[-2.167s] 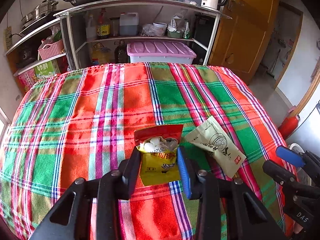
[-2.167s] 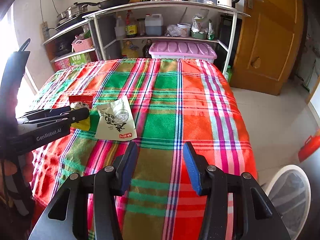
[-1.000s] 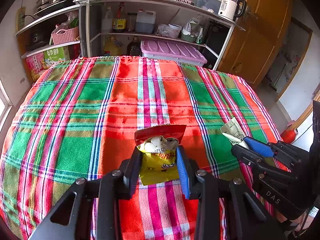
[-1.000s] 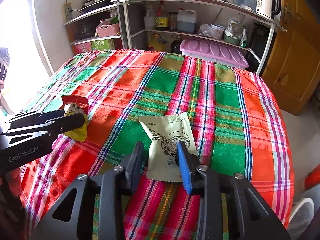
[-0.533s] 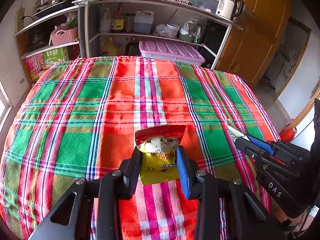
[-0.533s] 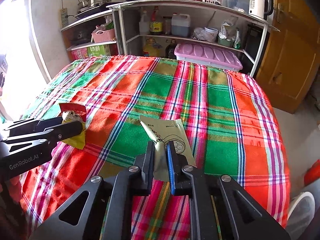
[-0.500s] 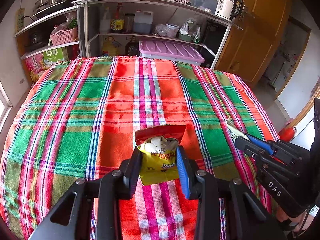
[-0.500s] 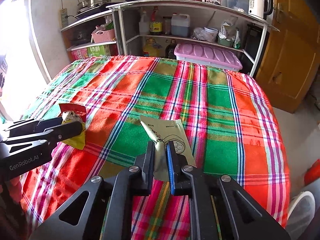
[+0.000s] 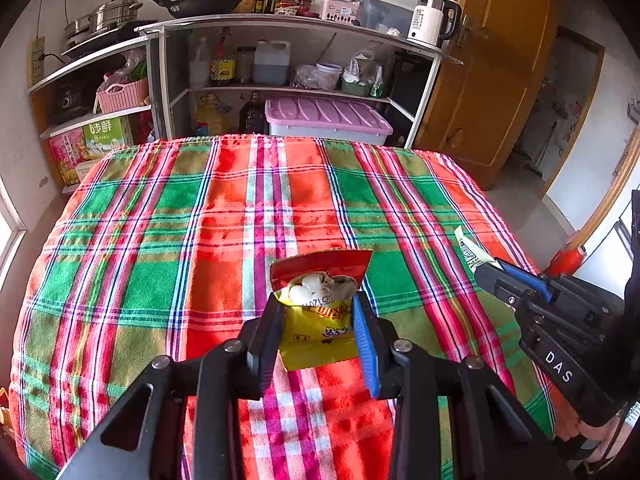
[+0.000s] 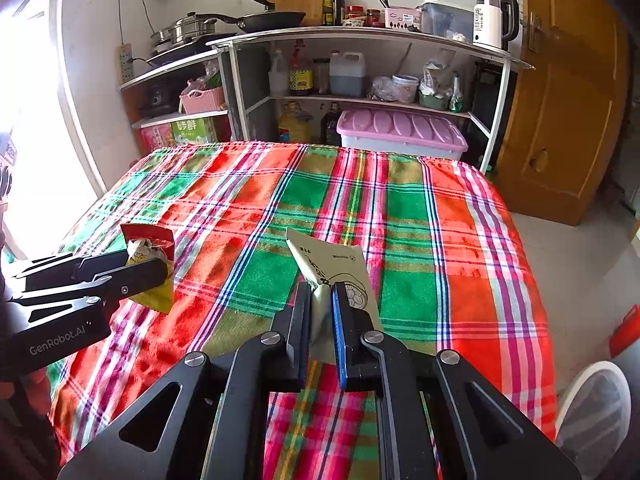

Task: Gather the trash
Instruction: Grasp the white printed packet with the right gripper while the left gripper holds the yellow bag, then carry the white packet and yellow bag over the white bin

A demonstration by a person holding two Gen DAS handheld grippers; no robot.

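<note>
With the left tongs (image 9: 318, 334) clamped on the open red-and-yellow snack bag (image 9: 320, 304) at frame centre and the right tongs (image 10: 321, 322) pinching the pale green packet (image 10: 332, 276) above the plaid tabletop (image 9: 160, 240), tilting the bag could spill its white contents.

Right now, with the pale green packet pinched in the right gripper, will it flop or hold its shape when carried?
The pale green packet looks thin and flat, so probably light. It stands up past the right gripper without drooping, so likely holds shape. The film might slip.
</note>
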